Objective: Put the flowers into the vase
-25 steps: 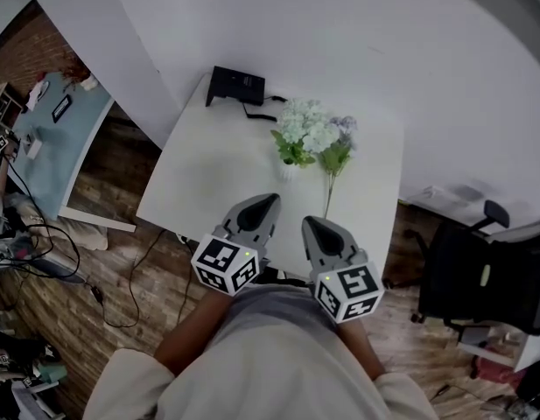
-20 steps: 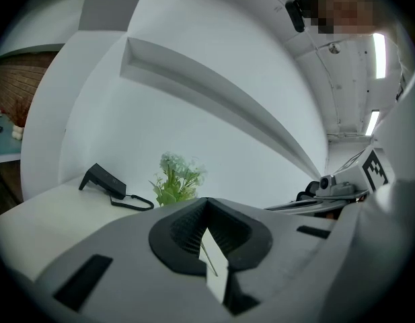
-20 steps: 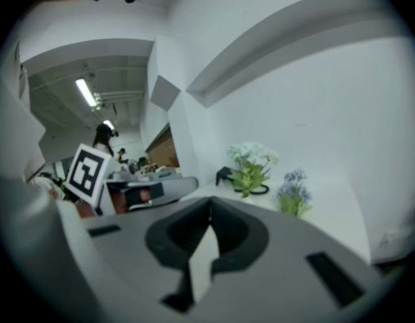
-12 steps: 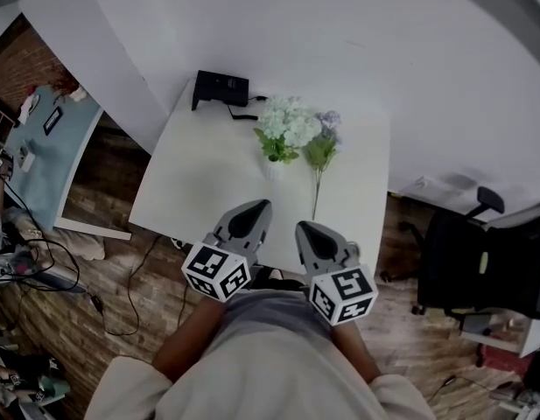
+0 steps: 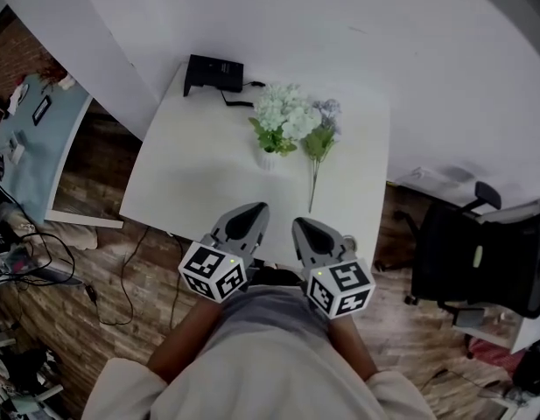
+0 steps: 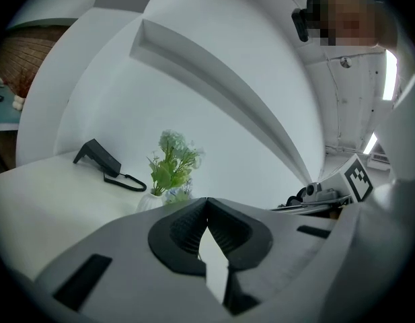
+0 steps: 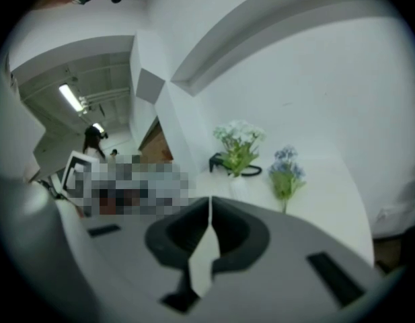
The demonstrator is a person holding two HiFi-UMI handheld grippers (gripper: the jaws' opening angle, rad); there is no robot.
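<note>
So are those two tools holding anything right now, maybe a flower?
Nothing is held. The left tool and right tool are both shut and empty; the loose flower lies on the table.

Vase [image 5: 268, 158] on table [image 5: 199, 191], loose flower [image 5: 319, 143] to right

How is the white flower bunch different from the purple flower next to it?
The white flower bunch stands upright in the small white vase; the purple flower lies flat on the table. The white flower bunch is full and round; the purple flower is one thin sprig with a long bare stem. Both have green leaves.
</note>
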